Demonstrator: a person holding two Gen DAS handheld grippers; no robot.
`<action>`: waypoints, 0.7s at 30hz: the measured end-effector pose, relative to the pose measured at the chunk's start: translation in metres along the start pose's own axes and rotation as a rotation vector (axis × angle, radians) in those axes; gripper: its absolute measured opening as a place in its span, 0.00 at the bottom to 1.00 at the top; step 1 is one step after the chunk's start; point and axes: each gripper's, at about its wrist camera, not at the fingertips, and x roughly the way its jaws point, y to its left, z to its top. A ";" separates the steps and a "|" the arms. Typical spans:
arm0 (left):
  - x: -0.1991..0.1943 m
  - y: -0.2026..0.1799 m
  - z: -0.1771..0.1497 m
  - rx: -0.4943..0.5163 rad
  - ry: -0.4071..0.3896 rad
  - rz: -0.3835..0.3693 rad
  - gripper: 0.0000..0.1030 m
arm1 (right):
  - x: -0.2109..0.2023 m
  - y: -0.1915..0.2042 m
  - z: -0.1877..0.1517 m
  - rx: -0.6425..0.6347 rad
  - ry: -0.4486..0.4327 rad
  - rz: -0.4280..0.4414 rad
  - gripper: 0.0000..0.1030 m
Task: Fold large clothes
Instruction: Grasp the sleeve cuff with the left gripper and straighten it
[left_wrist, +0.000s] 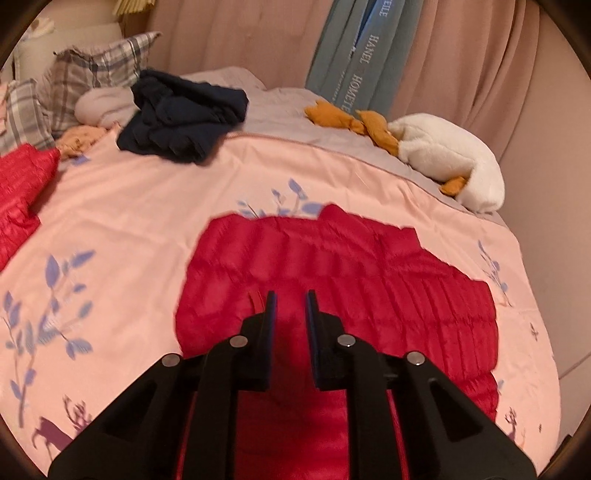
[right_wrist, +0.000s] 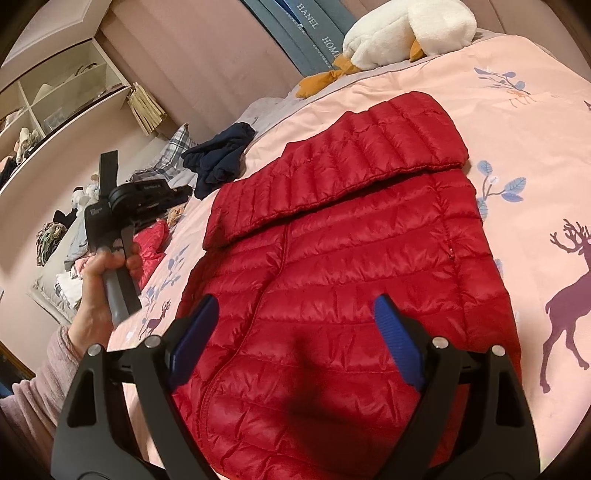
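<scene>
Nearest, the right gripper (right_wrist: 291, 325) angles down over the red puffer jacket (right_wrist: 351, 266), its blue fingers (right_wrist: 397, 339) spread wide, grasping nothing. The jacket lies flat on the pink bed cover (right_wrist: 524, 155), one sleeve folded across. Farther left, a hand (right_wrist: 98, 273) holds the left gripper (left_wrist: 291, 295) raised, fingers clenched nearly together with nothing visible between them.

- The jacket (right_wrist: 351, 266) is bright red, quilted in narrow ribs.
- The bedspread (left_wrist: 147, 206) beneath the jacket is pale pink, printed with blue leafy sprigs and dark purple deer.
- Beyond the jacket lies a navy garment (left_wrist: 184, 114).
- Beside the garment, pillows (left_wrist: 96, 70) are grey-and-white plaid.
- The plush toy (left_wrist: 447, 158) is white and orange.
</scene>
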 end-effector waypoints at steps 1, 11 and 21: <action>-0.001 0.001 0.002 0.002 -0.005 0.007 0.15 | -0.001 0.000 -0.001 0.001 0.001 -0.001 0.85; 0.019 0.011 -0.009 -0.034 0.087 -0.067 0.39 | 0.003 -0.001 0.002 0.012 0.007 -0.003 0.85; 0.072 0.008 -0.043 -0.046 0.284 -0.074 0.62 | 0.003 -0.003 0.001 0.013 0.011 -0.007 0.85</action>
